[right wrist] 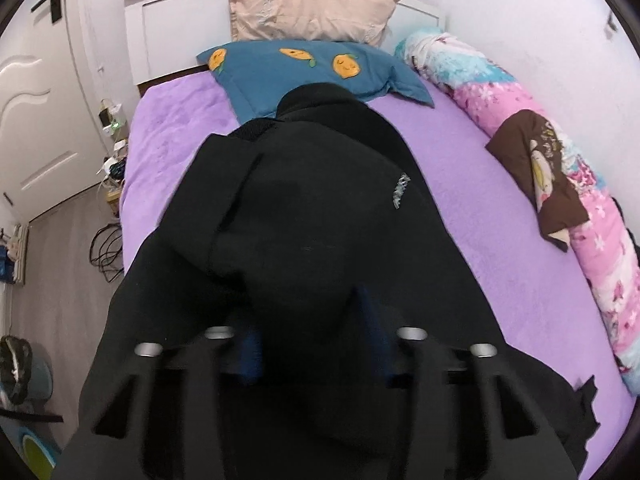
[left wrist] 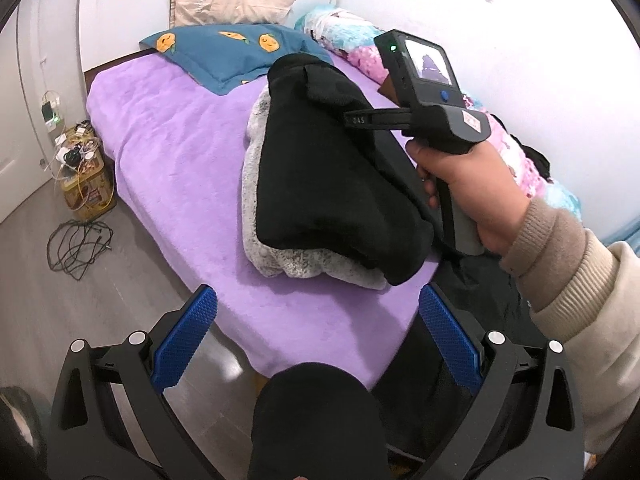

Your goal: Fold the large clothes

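Observation:
A black garment (left wrist: pixel 332 184) with a grey fleece lining (left wrist: pixel 280 264) lies bunched on the purple bed cover (left wrist: pixel 168 152). In the right wrist view the same black garment (right wrist: pixel 312 200) fills the middle. My right gripper (right wrist: pixel 314 336) looks blurred, its blue pads (right wrist: pixel 250 352) closed in on a bulge of black cloth. In the left wrist view a hand (left wrist: pixel 472 184) holds that gripper over the garment's right side, one finger (left wrist: pixel 360 120) lying across it. My left gripper (left wrist: pixel 316 340) stands open at the bed's near edge, with a rounded black cloth part (left wrist: pixel 316 412) low between its fingers, untouched by the pads.
A blue pillow (right wrist: pixel 304 68) and a beige pillow (right wrist: pixel 312 8) lie at the headboard. A rolled pink and blue quilt (right wrist: pixel 592 216) with a brown cloth (right wrist: pixel 536 176) runs along the right wall. Cables (left wrist: pixel 76 248) and a box (left wrist: pixel 84 188) sit on the floor at left.

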A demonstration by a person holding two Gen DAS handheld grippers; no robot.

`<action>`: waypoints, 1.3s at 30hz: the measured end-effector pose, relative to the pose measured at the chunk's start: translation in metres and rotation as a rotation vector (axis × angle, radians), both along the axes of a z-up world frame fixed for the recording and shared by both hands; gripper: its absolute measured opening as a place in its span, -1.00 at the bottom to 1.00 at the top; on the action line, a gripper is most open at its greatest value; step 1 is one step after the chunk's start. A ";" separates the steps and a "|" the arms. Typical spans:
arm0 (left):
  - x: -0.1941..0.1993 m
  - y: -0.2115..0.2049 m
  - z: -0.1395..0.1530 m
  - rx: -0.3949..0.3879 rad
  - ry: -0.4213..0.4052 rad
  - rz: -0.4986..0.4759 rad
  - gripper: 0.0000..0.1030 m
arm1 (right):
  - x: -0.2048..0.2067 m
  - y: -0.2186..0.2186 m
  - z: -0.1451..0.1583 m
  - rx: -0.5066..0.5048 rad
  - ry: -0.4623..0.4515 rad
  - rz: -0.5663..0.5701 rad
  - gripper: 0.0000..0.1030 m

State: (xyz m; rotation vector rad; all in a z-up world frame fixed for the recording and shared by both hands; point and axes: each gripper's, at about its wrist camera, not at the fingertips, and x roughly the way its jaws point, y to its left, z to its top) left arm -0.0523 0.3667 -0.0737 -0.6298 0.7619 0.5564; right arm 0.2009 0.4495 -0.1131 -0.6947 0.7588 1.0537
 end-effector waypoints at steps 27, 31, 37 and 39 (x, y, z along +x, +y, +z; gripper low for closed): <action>0.059 0.092 -0.009 -0.417 -0.396 -0.066 0.88 | 0.009 -0.102 0.066 0.156 -0.028 0.049 -0.90; 0.093 0.112 -0.008 -0.548 -0.486 -0.098 0.88 | 0.010 -0.122 0.076 0.188 -0.016 0.041 -0.90; 0.145 0.113 -0.009 -0.647 -0.511 -0.148 0.88 | 0.008 -0.153 0.090 0.224 -0.023 0.037 -0.90; 0.156 0.109 -0.009 -0.662 -0.529 -0.169 0.88 | 0.008 -0.163 0.093 0.231 -0.023 0.031 -0.90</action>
